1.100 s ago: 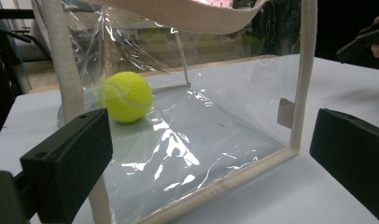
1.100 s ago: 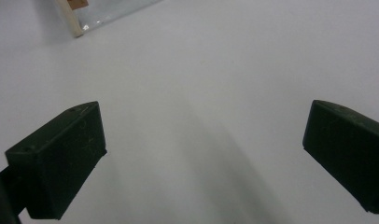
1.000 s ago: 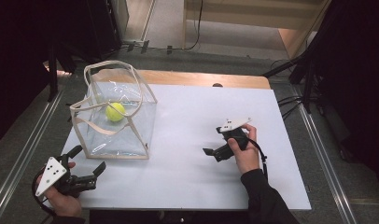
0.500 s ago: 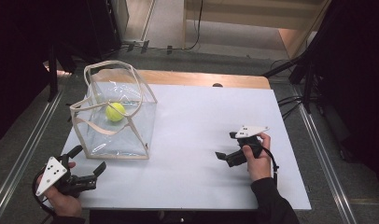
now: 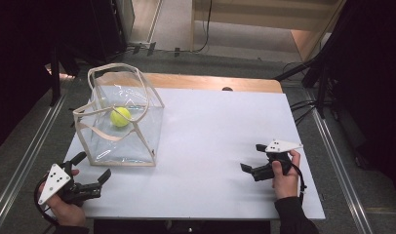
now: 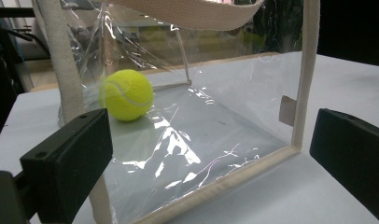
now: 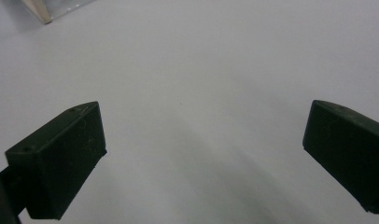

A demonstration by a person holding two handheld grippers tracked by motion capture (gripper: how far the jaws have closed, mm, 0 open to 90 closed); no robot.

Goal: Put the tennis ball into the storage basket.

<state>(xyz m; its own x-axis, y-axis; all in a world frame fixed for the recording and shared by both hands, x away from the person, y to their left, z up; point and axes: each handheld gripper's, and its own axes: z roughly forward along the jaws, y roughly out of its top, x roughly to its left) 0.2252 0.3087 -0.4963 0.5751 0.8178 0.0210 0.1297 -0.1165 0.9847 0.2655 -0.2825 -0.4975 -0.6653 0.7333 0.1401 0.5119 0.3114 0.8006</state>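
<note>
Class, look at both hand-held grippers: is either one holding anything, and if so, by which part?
Nothing is held. The left hand-held gripper and right hand-held gripper are open, jaws apart. The tennis ball lies in the clear bag.

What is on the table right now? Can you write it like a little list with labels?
bag: clear bag with cream trim and straps, standing open on the table's left side
ball: yellow tennis ball lying inside the bag
table: white top
left gripper: open, holding nothing, near the bag's front corner
right gripper: open, holding nothing, over the white top at the right
</note>
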